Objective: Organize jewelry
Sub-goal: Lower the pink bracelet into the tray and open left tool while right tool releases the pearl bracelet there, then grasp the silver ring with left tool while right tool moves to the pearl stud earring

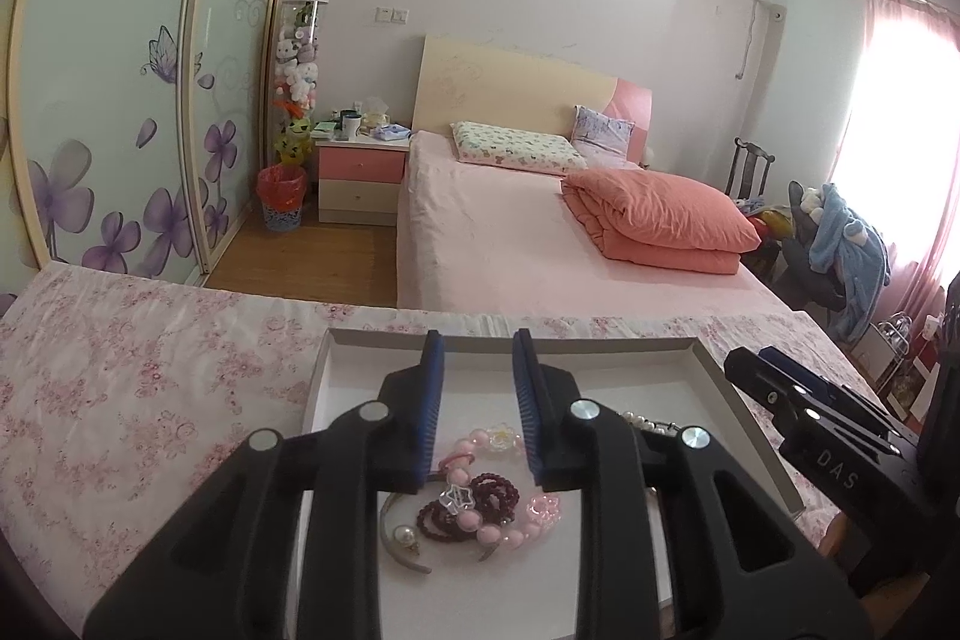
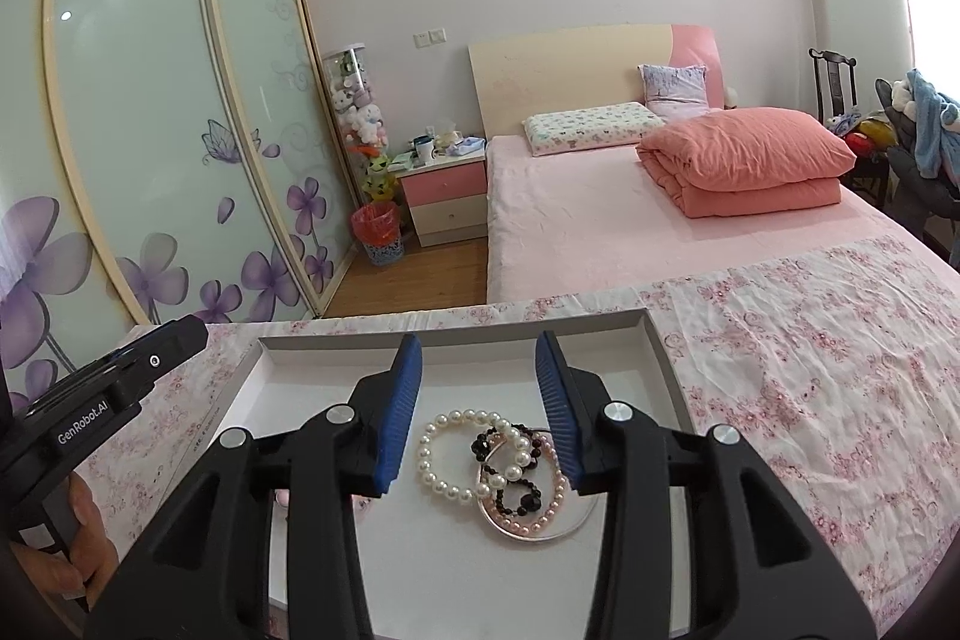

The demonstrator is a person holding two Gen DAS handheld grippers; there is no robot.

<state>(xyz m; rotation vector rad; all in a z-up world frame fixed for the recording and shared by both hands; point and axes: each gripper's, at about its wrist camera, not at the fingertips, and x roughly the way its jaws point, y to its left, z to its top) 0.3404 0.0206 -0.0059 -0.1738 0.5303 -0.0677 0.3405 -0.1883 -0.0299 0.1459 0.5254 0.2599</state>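
Observation:
A shallow white tray (image 1: pixel 714 388) sits on a floral-clothed table and holds jewelry. In the left wrist view my left gripper (image 1: pixel 478 349) is open above a pink bead bracelet (image 1: pixel 474 517), a dark red bead bracelet (image 1: pixel 498 490) and a metal bangle with a pearl (image 1: pixel 401 541). In the right wrist view my right gripper (image 2: pixel 478 349) is open above a white pearl bracelet (image 2: pixel 438 460), a black bead bracelet (image 2: pixel 516 496) and a pink pearl bracelet (image 2: pixel 555 502) in the tray (image 2: pixel 657 352). Neither holds anything.
The floral tablecloth (image 1: pixel 120 388) spreads left of the tray, and also right of it (image 2: pixel 828 370). Behind the table stands a pink bed (image 1: pixel 510 232) with a folded orange quilt (image 1: pixel 660 220). The right gripper body (image 1: pixel 840 436) shows at the tray's right edge.

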